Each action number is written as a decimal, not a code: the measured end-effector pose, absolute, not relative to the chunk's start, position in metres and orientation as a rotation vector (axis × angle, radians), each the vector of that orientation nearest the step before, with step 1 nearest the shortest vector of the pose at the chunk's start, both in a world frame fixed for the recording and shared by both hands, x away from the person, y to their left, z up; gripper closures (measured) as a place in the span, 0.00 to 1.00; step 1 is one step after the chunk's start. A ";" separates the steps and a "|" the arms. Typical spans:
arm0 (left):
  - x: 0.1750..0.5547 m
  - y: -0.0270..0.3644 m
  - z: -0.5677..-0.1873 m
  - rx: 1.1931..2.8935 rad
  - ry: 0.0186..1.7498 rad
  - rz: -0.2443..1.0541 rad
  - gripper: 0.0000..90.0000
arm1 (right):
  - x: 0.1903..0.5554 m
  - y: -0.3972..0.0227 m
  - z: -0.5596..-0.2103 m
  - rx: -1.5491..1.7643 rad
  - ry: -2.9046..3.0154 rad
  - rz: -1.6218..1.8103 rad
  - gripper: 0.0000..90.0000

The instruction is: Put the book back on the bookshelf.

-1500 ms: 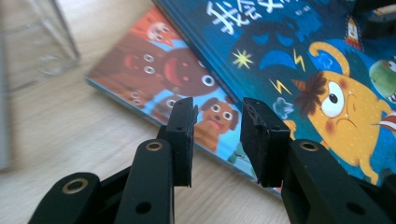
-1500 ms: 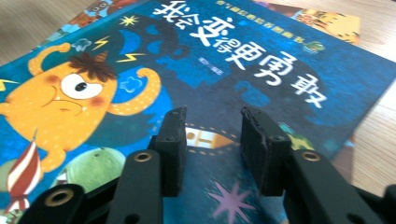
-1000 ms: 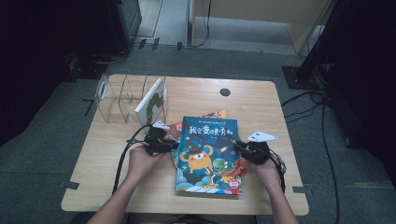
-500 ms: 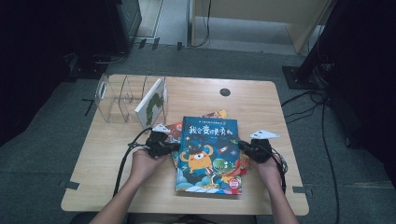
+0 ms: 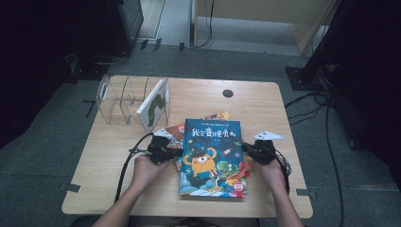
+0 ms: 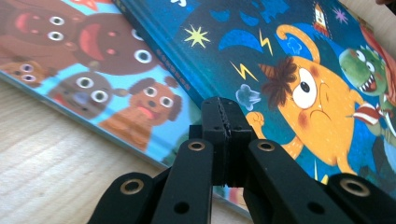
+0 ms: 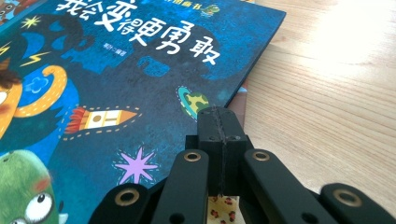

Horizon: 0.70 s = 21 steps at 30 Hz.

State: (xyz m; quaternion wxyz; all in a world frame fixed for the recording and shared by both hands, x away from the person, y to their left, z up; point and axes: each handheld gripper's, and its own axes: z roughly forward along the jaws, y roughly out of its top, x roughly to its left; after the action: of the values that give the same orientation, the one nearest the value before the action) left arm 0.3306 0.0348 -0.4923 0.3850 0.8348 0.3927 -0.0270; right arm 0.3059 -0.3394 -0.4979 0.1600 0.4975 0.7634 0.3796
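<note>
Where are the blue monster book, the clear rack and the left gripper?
blue monster book (image 5: 211,156), high view, middle of cover.
clear rack (image 5: 124,101), high view, a divider wall.
left gripper (image 6: 223,122), left gripper view, shut jaw tips.

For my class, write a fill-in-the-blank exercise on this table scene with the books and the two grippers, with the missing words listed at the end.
1. The blue book lies on top of a ____ of books.
2. The jaws of the left gripper are ____, with nothing between them.
3. The right gripper is at the blue book's ____ edge in the high view.
4. One book leans upright against the clear ____ at the table's far left.

Missing words: stack; shut; right; rack
</note>
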 end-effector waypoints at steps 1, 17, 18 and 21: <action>0.329 0.033 -0.492 2.134 0.995 -0.066 1.00 | 0.306 -0.340 -0.498 1.429 2.183 1.089 1.00; 0.313 0.031 -0.488 2.141 1.002 -0.095 0.88 | 0.313 -0.344 -0.496 1.461 2.160 1.086 1.00; 0.313 0.032 -0.488 2.143 1.008 -0.081 0.87 | 0.314 -0.343 -0.497 1.459 2.155 1.086 1.00; 0.314 0.038 -0.486 2.147 1.018 -0.062 0.84 | 0.317 -0.341 -0.499 1.434 2.165 1.116 1.00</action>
State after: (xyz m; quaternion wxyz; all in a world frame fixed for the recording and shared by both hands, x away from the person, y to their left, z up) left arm 0.3135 0.0377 -0.4862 0.3731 0.8382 0.3972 -0.0242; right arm 0.3168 -0.3414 -0.4987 0.1570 0.5011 0.7564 0.3899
